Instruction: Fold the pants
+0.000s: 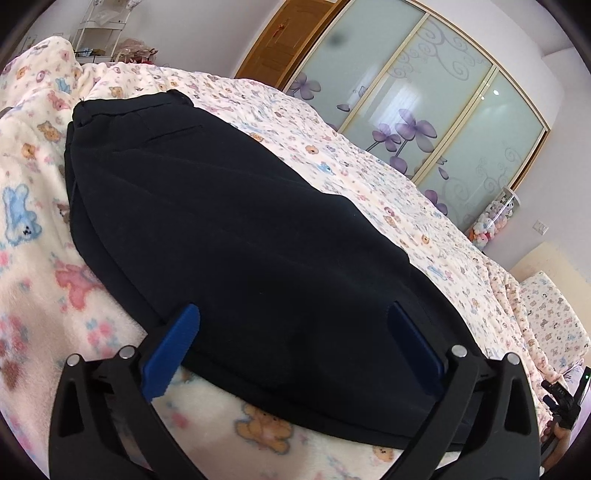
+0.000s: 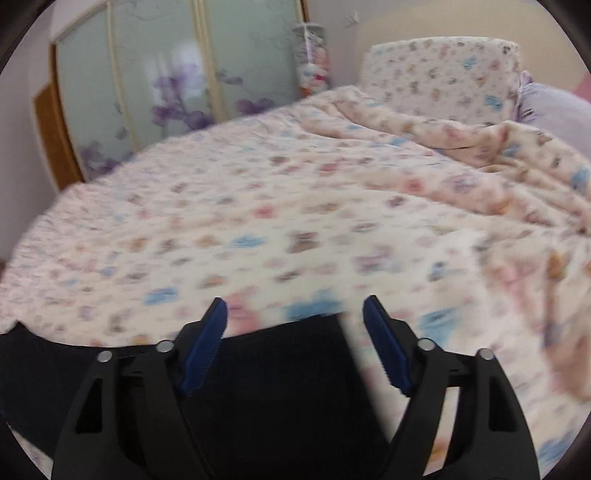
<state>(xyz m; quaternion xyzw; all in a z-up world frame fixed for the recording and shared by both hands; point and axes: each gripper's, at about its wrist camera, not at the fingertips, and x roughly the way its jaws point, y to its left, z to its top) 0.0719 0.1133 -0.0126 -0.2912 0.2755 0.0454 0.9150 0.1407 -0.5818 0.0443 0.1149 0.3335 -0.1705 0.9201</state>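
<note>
Black pants lie flat on a bear-print blanket, folded lengthwise, waistband at the far upper left. My left gripper is open, its blue fingers spread over the near end of the pants, holding nothing. In the blurred right wrist view, my right gripper is open and empty above an edge of the black pants, which fills the bottom of the view.
The blanket covers the whole bed, rumpled at the right. A patterned headboard cushion stands behind. Frosted sliding wardrobe doors with purple flowers and a wooden door line the wall. A white rack stands far left.
</note>
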